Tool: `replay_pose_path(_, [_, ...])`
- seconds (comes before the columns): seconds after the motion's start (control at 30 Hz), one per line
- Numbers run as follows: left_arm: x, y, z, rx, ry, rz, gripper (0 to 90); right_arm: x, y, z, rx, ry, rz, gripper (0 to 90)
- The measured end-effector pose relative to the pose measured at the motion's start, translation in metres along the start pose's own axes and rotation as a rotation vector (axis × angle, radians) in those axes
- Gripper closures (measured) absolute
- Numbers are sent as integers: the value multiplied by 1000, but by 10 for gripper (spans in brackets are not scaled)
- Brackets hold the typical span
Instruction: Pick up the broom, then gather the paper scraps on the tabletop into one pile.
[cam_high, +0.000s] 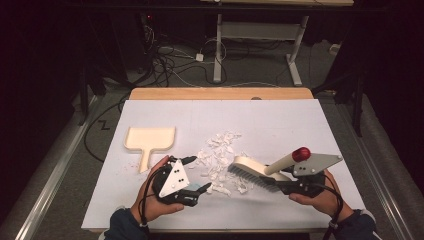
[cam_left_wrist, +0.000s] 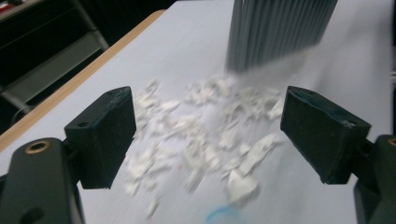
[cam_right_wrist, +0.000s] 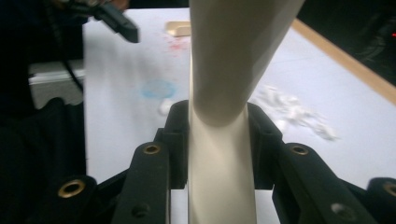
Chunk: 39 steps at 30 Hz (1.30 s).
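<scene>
Gripping the brush (cam_high: 255, 172) by its cream handle, the right gripper (cam_right_wrist: 219, 140) is pressing both jaws tight against the stem, bristles resting on the white table (cam_high: 280, 120) at the edge of the paper scraps (cam_high: 220, 160). The left gripper (cam_high: 196, 175) is hovering wide open beside the pile, holding nothing. The dustpan (cam_high: 149, 140) is lying flat to the left, well apart from the scraps. The brush looks light and stiff, its smooth handle likely slippery, so a mid-handle grip suits it. The dustpan is best taken by its short handle; the scraps will scatter easily.
</scene>
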<state>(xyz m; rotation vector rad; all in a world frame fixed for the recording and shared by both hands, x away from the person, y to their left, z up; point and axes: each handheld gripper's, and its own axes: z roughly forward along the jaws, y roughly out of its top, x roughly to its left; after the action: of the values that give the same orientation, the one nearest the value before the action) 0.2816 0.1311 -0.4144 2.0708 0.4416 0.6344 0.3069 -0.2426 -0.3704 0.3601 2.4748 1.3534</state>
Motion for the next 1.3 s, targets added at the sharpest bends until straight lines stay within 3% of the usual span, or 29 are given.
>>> replay_pose_path(0.13, [5, -22, -8, 67, 86, 5, 174, -10, 1, -11, -9, -78, 33, 675])
replay_pose_path(0.27, [8, -45, -13, 124, 164, -19, 177, -19, -1, -17, 5, -162, 72, 675])
replay_pose_path(0.3, [8, -45, -13, 124, 164, -19, 177, -21, -1, -18, 12, -183, 80, 675])
replay_pose_path(0.33, [11, -55, -17, 138, 178, -49, 177, -23, -2, -19, 21, -202, 89, 675])
replay_pose_path(0.5, [15, -75, -26, 166, 210, -106, 177, -33, -7, -21, 51, -279, 135, 676])
replay_pose_path(0.67, [12, -85, -30, 185, 202, -148, 178, -44, -13, -20, 94, -334, 152, 677])
replay_pose_path(0.83, [8, -85, -27, 206, 183, -134, 178, -57, -22, -16, 141, -389, 177, 677])
replay_pose_path(0.93, [8, -86, -26, 220, 187, -131, 178, -65, -26, -13, 185, -447, 175, 677])
replay_pose_path(1.03, [10, -87, -27, 210, 190, -154, 178, -75, -28, -9, 223, -504, 166, 677])
replay_pose_path(1.3, [11, -89, -25, 235, 199, -147, 178, -101, -29, 31, 326, -633, 122, 677])
